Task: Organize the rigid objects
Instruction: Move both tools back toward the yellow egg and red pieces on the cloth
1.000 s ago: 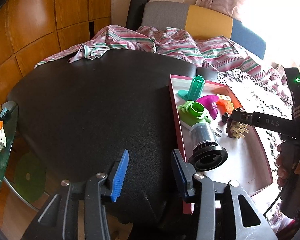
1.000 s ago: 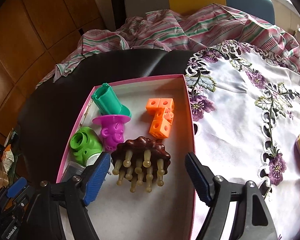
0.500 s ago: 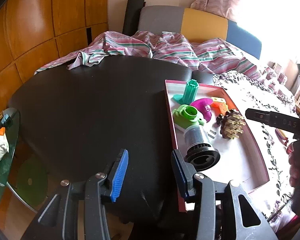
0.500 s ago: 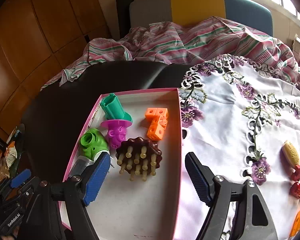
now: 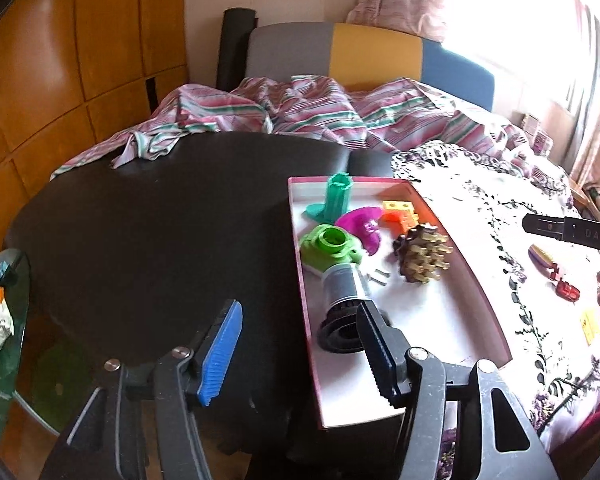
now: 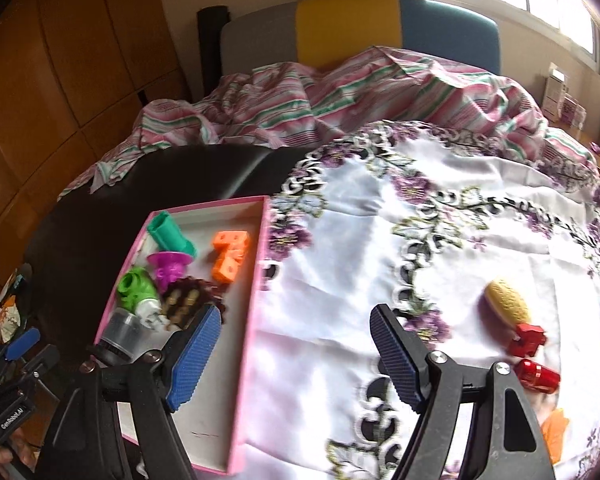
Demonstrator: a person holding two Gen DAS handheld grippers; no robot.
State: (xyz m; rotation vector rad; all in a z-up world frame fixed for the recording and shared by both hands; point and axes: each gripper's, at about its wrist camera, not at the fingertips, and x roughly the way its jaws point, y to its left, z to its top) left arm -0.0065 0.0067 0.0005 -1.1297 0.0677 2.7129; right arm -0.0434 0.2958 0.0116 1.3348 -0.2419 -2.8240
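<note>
With the brown peg toy (image 6: 188, 300) now left in the pink tray (image 6: 256, 280), the empty, wide-open right tongs (image 6: 296, 354) have swung toward the yellow corn toy (image 6: 506, 305), while the empty left tongs (image 5: 300, 344) are opening.

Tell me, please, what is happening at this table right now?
A person holding a claw in each hand is sorting small toys into a pink box. Several already lie inside, including a brown spiky piece and orange blocks. The right claw hangs open and empty over the embroidered cloth, near a yellow toy. The left claw is opening, holding nothing.
</note>
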